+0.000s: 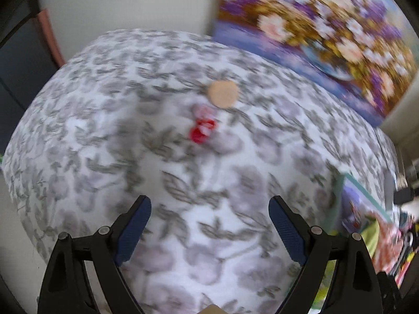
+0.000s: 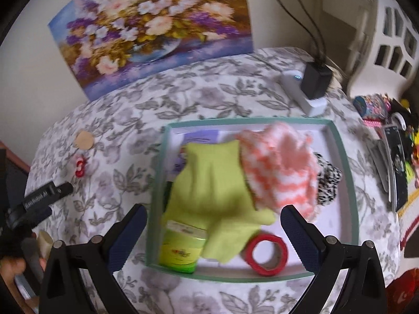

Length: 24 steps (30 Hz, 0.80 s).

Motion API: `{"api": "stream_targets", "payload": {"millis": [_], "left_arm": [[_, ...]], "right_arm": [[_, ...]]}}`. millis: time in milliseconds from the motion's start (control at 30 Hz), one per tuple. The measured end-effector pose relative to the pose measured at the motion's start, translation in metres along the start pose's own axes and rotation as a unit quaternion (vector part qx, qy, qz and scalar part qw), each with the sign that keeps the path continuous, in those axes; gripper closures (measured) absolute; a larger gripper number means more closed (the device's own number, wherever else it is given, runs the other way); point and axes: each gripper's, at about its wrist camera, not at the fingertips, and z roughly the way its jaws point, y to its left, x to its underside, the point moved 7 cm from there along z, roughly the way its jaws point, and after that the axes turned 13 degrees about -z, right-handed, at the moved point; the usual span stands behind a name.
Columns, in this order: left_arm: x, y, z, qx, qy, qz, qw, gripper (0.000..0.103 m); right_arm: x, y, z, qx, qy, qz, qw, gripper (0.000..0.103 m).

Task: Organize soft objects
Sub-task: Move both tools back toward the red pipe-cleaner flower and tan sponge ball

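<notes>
Flowered cloth (image 1: 209, 183) covers the whole table, and a painting of flowers (image 2: 154, 28) leans against the wall behind it. Both pairs of tongs stand wide open with nothing between their blue pads. The right tongs (image 2: 213, 225) hang over a shallow green-rimmed tray (image 2: 352, 191). Just ahead of their tips a lime green cloth (image 2: 212, 191) lies in the tray, and beyond the right pad rests a fluffy orange-and-white sock (image 2: 280, 162), with a black-and-white speckled piece (image 2: 327, 183) tucked against its far side. A red tape roll (image 2: 267, 256) sits just inside the right pad, and a green tub (image 2: 180, 251) inside the left one.

The left tongs (image 1: 209, 225) hover over bare cloth, well apart from a tan disc (image 1: 223, 94) and a small red and white scrap (image 1: 201, 128) ahead of them; its view is too blurred to say what the scrap is.

As I judge it, the scrap is the next soft thing to fetch, so the left tongs should close gently on it and not snag the tablecloth.

The green cloth runs lengthwise from the tray's far left toward the near right, one end resting on the tub; the sock's long axis slants from far left to near right too
</notes>
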Motion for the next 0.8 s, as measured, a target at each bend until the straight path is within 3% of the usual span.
{"api": "stream_targets", "payload": {"millis": [433, 800], "left_arm": [[-0.035, 0.078, -0.003, -0.035, -0.025, -0.064, 0.9971, 0.012], [-0.042, 0.094, 0.001, -0.041, -0.025, -0.08, 0.9957, 0.012]], "right_arm": [[-0.014, 0.081, 0.004, -0.042, -0.007, -0.069, 0.997, 0.0], [-0.018, 0.136, 0.02, -0.072, -0.004, -0.107, 0.992, 0.0]]}}
